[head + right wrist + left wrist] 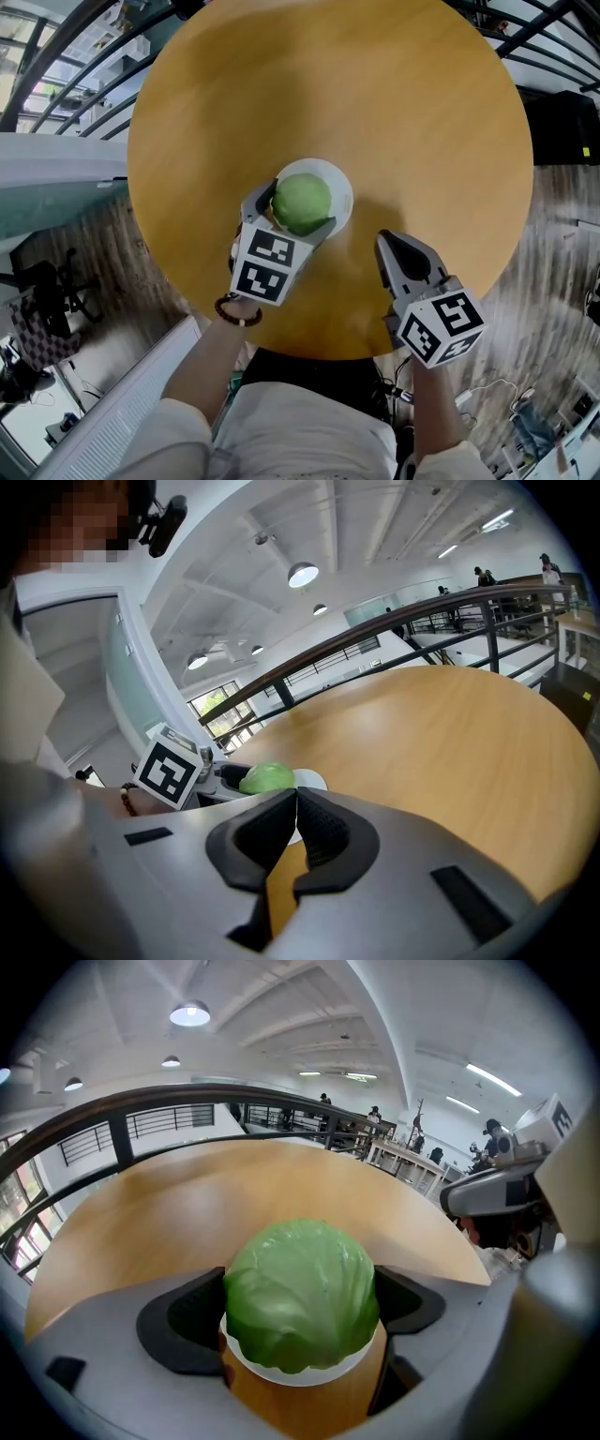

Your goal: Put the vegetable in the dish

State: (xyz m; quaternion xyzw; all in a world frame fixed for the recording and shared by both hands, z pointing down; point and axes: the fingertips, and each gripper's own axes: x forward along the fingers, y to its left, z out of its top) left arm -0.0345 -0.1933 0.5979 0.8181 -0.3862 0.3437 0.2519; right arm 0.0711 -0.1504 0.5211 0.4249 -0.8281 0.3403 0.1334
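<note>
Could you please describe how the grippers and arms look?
The left gripper and right gripper are grey with black-lined jaws; each carries a white cube with black square markers. Pale sleeves; a bead bracelet on the left wrist.

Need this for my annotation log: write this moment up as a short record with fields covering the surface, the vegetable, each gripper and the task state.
surface: round wooden table
vegetable: green cabbage, over the white dish; whether it rests on the dish is unclear
left gripper: jaws pressed on the cabbage from both sides
right gripper: jaws together, empty, above the table's near edge, apart from the dish
task state: cabbage at the dish, not yet released
</note>
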